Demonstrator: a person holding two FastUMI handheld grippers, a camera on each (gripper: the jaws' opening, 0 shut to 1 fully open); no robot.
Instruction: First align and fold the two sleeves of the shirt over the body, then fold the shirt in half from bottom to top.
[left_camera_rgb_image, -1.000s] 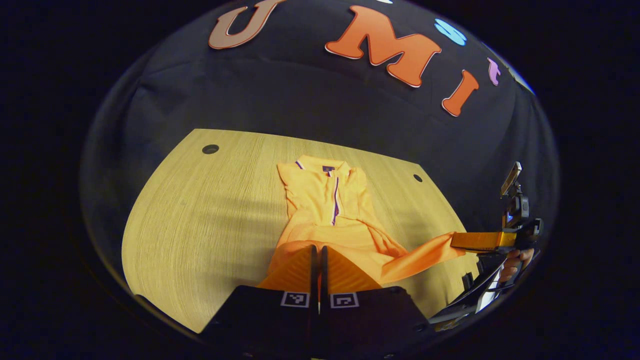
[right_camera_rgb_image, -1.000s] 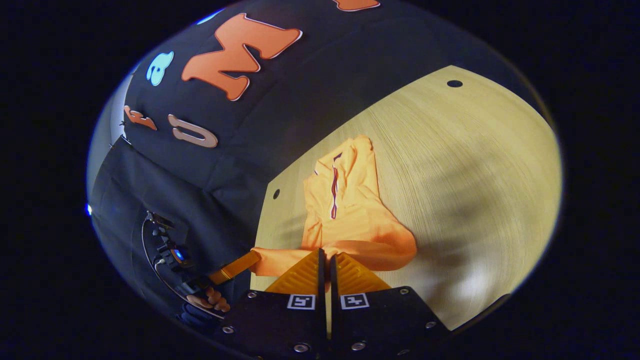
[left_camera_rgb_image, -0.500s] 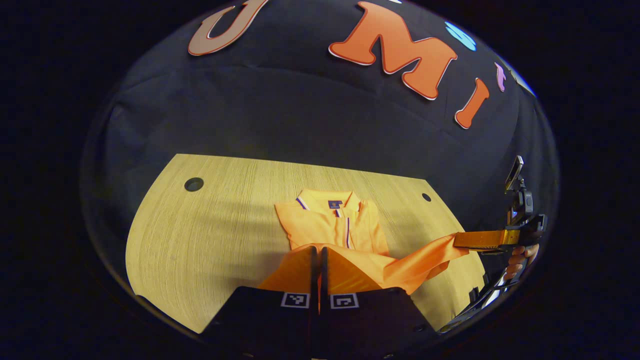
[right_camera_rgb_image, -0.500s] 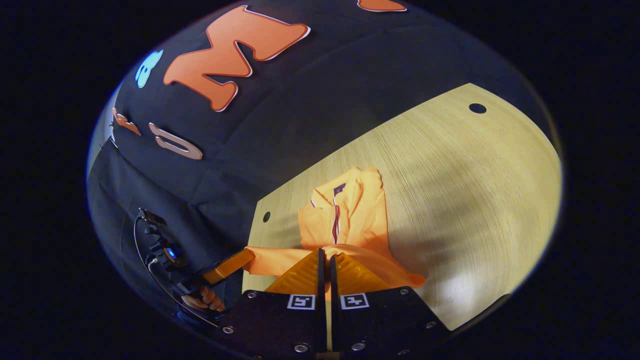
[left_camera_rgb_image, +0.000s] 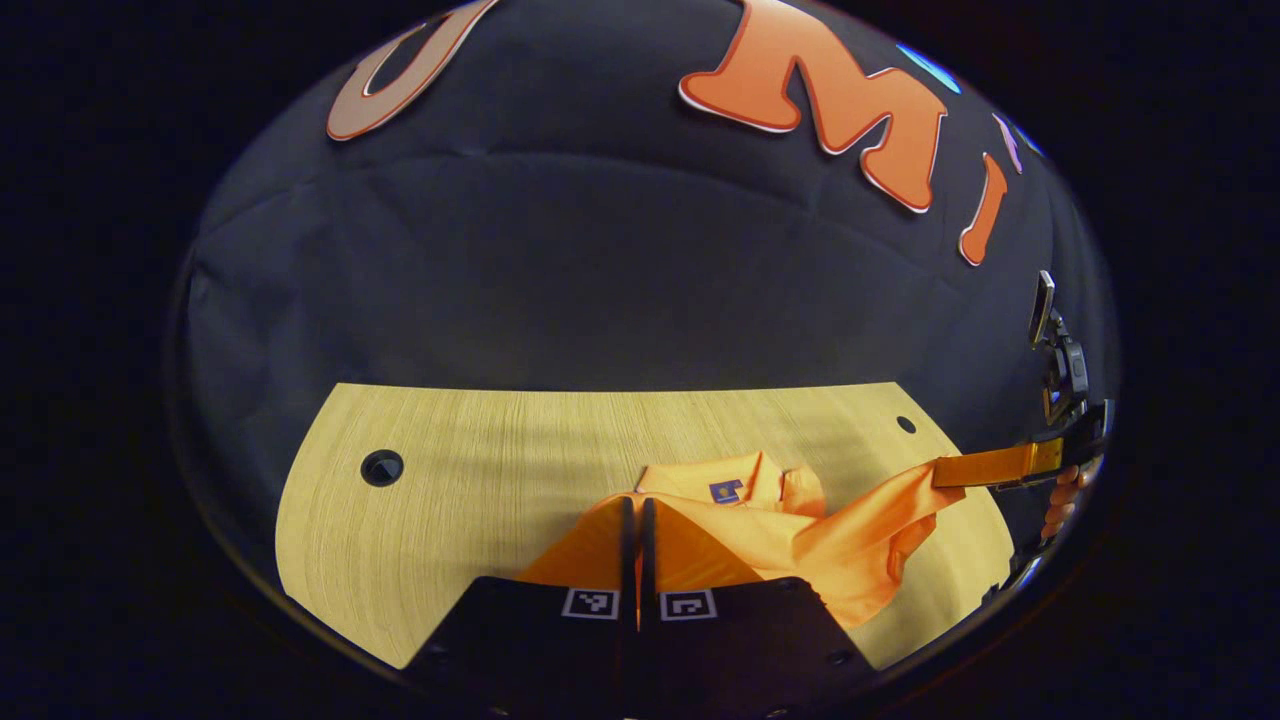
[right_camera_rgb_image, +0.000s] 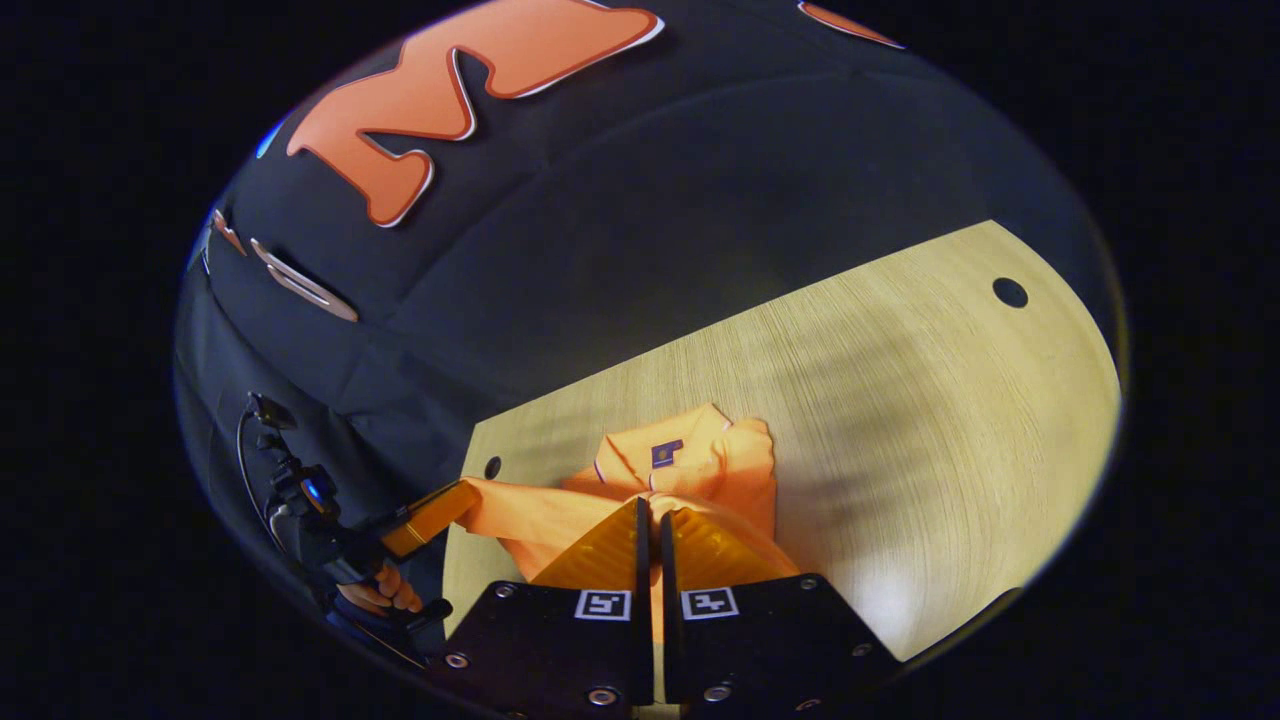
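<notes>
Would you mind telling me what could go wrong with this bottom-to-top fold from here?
1. The hem sags between the left gripper and the right gripper, so the shirt may land wrinkled.
2. The raised fabric hides most of the body, leaving the collar as the main landmark, so the hem could overshoot it or land skewed.
3. Each gripper pinches only a corner, which might slip loose.

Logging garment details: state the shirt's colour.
Orange; the shirt shows best in the right gripper view, lying on the wooden table.

No legible text; shirt (left_camera_rgb_image: 790, 530) collar tag (left_camera_rgb_image: 724, 491) too small (markings blurred).
</notes>
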